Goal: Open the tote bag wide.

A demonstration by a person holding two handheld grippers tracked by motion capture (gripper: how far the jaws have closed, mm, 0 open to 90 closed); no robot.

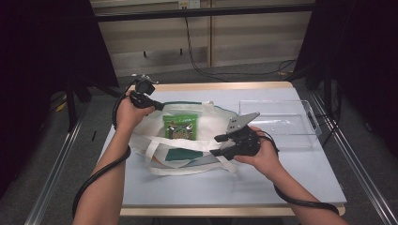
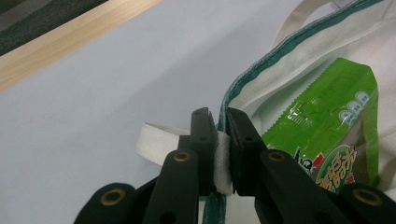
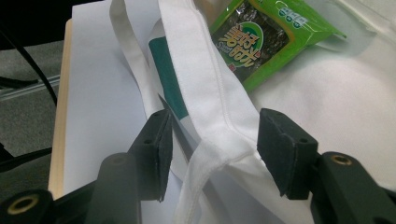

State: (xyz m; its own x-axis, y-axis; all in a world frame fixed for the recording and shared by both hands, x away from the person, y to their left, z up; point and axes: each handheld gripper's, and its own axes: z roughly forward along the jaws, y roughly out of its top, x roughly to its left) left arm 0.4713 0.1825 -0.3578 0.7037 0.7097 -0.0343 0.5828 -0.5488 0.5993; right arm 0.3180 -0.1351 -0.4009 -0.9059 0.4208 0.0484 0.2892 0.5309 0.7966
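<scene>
Tote bag (image 3: 219,93) rim between right tool (image 3: 212,156) pads, unpinched.

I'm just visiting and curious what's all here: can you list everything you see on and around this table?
tote bag: one, white with green trim, lying mid-table
snack packet: one, green, on the bag at its opening
tray: one, clear plastic, right of the bag
table: one, pale blue top, wooden edge
left gripper: one, black, shut on the bag's strap and rim
right gripper: one, black, jaws open either side of the bag's near rim
</scene>
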